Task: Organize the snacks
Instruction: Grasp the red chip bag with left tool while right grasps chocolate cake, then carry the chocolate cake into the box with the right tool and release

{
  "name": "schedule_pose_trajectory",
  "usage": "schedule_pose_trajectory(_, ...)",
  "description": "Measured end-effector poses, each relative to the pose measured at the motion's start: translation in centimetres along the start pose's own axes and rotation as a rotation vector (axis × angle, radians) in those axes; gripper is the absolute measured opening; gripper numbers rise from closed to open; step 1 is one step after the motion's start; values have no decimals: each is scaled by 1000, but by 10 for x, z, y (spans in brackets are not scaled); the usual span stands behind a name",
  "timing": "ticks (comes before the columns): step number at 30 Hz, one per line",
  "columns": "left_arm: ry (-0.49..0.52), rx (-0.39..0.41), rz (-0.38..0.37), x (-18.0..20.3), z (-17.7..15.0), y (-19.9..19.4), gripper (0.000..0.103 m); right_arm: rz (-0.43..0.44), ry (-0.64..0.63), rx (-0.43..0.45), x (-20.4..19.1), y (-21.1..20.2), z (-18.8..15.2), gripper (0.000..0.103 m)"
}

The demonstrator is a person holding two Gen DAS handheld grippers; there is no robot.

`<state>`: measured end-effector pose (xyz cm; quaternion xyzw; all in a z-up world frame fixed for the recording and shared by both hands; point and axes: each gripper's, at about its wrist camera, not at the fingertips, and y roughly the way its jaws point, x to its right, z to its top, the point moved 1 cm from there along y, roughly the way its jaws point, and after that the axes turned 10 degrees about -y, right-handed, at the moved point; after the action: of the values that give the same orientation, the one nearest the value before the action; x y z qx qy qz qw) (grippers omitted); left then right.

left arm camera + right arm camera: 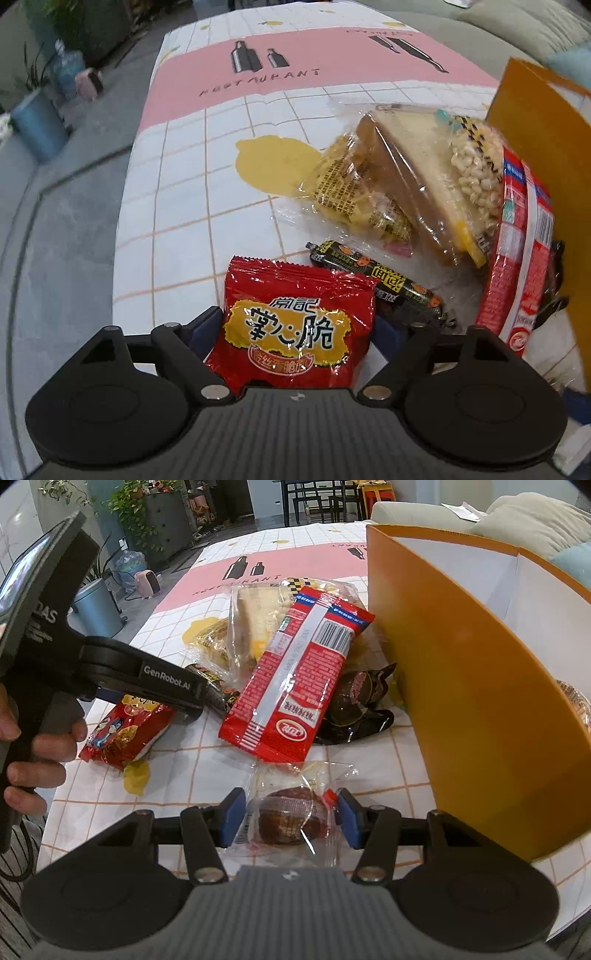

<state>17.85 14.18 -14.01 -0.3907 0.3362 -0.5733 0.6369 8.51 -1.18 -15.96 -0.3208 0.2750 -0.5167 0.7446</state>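
Note:
My left gripper [297, 325] is shut on a red noodle-snack packet [295, 325], which lies on the tablecloth; the gripper also shows in the right wrist view [184, 709] over that packet [125, 731]. My right gripper [288, 818] has its blue pads on both sides of a clear-wrapped brown cake [288, 816], touching the wrapper. A pile of snacks lies beyond: a long red wafer pack [295, 672], a wrapped sandwich [413, 184], a dark sausage stick [376, 277], a yellow packet [354, 195] and a dark wrapped snack [358, 705].
An orange box [461, 686] with a white inside stands at the right of the pile and holds at least one snack [576, 701]. It also shows in the left wrist view [546, 155]. The table edge [122, 221] drops to grey floor at left. A sofa is behind.

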Motion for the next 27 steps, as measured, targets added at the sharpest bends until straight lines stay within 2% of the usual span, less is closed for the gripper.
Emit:
schedule_pose_trajectory(3,24,11,11,2,-2,-1,92,-1,1,-2,0,0,0,53)
schedule_pose_trajectory(10,56,39,8,6,-12,-18,90,7,17,-12,3,-2,1,51)
schedule_pose_trajectory(20,-64,67,-61,-16,-11,-41,87,35,5,-2,-1,-12,4,47)
schedule_pose_trajectory(22,-74,82,-43,-18,-12,-46,87,48,5,11,-2,-18,5,46)
schedule_pose_trajectory(27,-122,100,-78,-28,-16,-60,87,73,-12,69,-3,-41,11,44)
